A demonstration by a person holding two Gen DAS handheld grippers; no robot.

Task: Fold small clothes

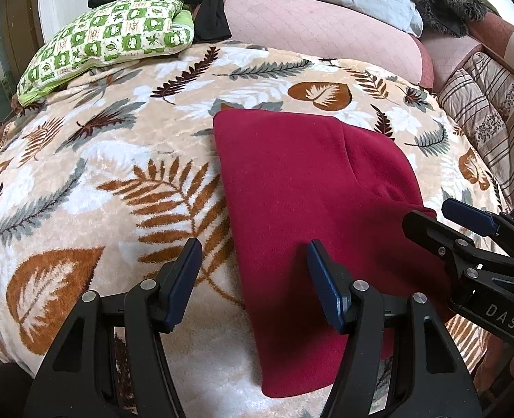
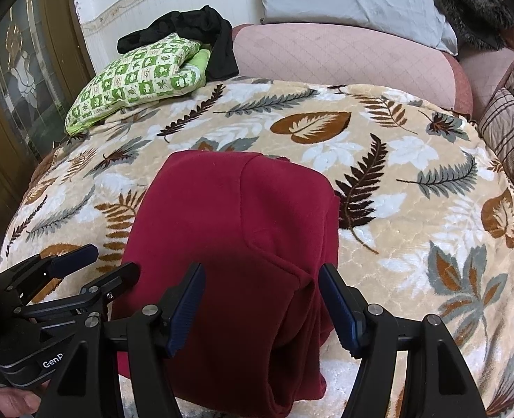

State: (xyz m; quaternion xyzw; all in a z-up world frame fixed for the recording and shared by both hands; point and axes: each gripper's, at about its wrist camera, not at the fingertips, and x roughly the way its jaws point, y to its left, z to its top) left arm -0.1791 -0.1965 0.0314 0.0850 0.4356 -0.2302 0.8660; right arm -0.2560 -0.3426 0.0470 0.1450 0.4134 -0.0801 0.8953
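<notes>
Folded red garment [image 1: 312, 188] on leaf blanket [image 1: 117, 160].
Its long axis runs near-to-far; left gripper [image 1: 255, 278] and right gripper [image 2: 262, 304] hover spread, empty.

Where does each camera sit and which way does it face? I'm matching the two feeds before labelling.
Left wrist: on the left gripper, angled down over the red garment's left edge; the right gripper shows at right.
Right wrist: on the right gripper, down over the garment's right side; the left gripper and a hand show at left.
Shared: garment, leaf-print blanket, green checked pillow.
</notes>
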